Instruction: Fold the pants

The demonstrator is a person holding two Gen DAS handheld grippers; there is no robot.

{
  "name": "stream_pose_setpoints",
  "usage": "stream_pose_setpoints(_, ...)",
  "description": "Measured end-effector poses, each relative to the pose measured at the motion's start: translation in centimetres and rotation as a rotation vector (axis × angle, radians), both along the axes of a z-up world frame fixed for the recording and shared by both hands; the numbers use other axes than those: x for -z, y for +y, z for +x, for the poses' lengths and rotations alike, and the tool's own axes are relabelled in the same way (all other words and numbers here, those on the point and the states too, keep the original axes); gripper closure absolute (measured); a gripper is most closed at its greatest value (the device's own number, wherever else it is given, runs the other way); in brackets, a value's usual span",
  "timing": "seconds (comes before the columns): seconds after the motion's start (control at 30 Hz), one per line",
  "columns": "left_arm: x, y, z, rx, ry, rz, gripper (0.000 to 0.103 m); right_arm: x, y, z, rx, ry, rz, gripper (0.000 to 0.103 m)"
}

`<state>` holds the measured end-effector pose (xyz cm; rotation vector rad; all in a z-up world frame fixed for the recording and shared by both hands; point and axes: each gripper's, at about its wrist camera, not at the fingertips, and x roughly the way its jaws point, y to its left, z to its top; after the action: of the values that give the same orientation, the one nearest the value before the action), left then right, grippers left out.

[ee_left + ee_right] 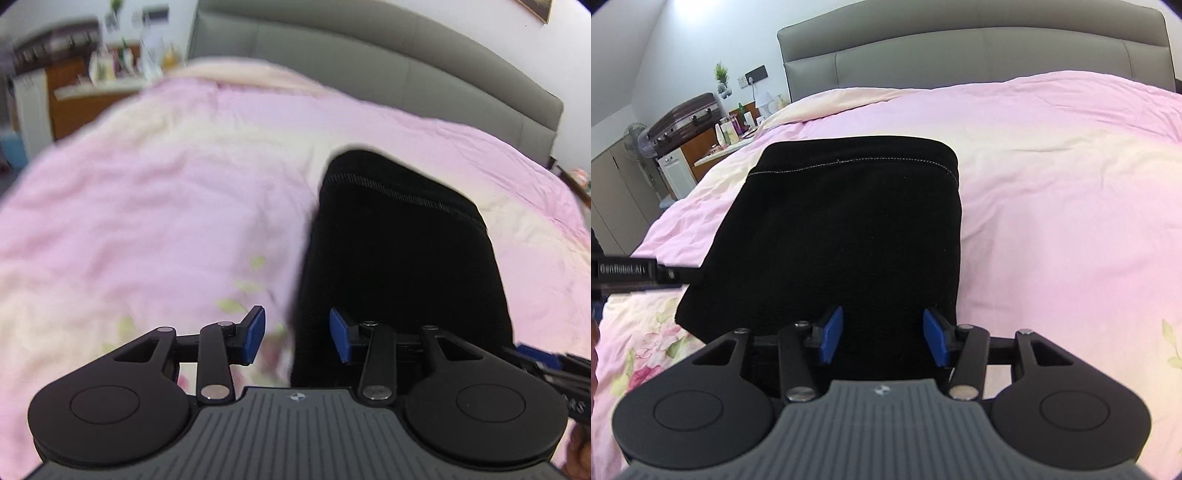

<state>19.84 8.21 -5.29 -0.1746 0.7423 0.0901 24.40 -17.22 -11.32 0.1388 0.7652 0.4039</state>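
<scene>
The black pants [849, 229] lie folded into a thick rectangular bundle on the pink bedspread [1052, 192], with a stitched hem running across the far edge, toward the grey headboard [979, 59]. The right claw [882, 338] hovers over the near edge of the bundle with its two blue pads [831, 334] spread apart; black cloth fills the view behind the gap, but neither pad pinches it, and whether the tips brush the fabric cannot be told. The left claw [297, 334] is also spread, its blue pads [255, 334] standing apart over the left border of the pants [399, 258], one pad above the bedspread [147, 203] and the other above the black cloth; nothing is clamped between them. This view is blurred. The tip of the right claw [546, 363] shows at its right edge, and in the right wrist view the left claw's black side bar enters from the left, beside the pants. A cluttered side table [713, 147] stands beyond the bed.
</scene>
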Motion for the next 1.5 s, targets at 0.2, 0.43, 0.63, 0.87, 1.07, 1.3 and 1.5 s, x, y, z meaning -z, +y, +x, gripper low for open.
stream_pose_setpoints(0.2, -4.3, -3.0, 2.1, 0.186, -0.159, 0.115, 0.051, 0.7, 0.2, -0.1, -0.033, -0.013, -0.012, 0.053)
stream_pose_setpoints(0.43, -3.1, -6.7, 7.8, 0.347, -0.188, 0.291, 0.044, 1.0, -0.7, -0.3, -0.018, -0.004, 0.043, 0.051)
stream_pose_setpoints(0.63, -0.8, -4.7, 11.5, 0.323, -0.133, 0.201, 0.046, 1.4, -0.9, -0.1, -0.036, -0.008, 0.056, 0.046)
stream_pose_setpoints(0.87, 3.9, 0.3, 13.8, 0.163, -0.006, -0.032, 0.009, 1.8, -0.7, 0.1, -0.054, -0.033, 0.062, 0.043)
stream_pose_setpoints(1.07, 4.5, 1.6, 13.6, 0.137, 0.003, -0.097, 0.002, 2.0, -0.5, 0.3, -0.06, -0.031, 0.051, 0.037)
stream_pose_setpoints(1.3, 0.9, -0.8, 12.1, 0.194, -0.027, 0.012, 0.032, 1.9, -1.2, 0.3, -0.02, 0.0, 0.07, 0.038)
stream_pose_setpoints(1.5, -1.2, -0.8, 10.8, 0.178, -0.038, 0.0, 0.034, 0.9, -1.8, 0.0, 0.023, 0.025, 0.107, 0.043)
